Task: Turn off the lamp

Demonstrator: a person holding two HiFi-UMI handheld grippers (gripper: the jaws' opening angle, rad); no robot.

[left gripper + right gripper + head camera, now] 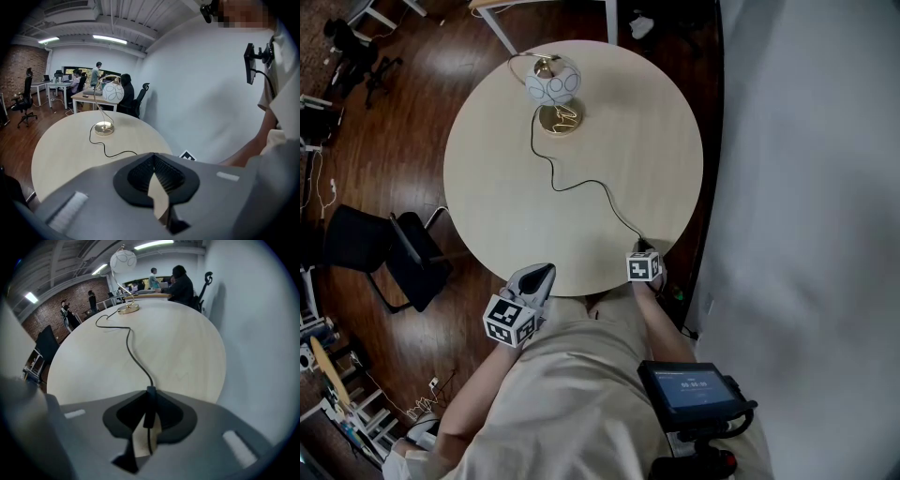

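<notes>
Pinching the cord switch (150, 409) at the table's (609, 150) near edge, right gripper (149, 397) clamped on it, left gripper (152, 164) jaws together on nothing — lamp (553, 84) upright at the table's far side.

Soft, even indoor light falls from ceiling strip lights (110, 40); the pale counter (609, 178) reads bright against the dark floor (384, 159), and shadows beside the lamp (553, 82) are faint. Both gripper views bulge at the edges, with black corners and blurred foregrounds.
</notes>
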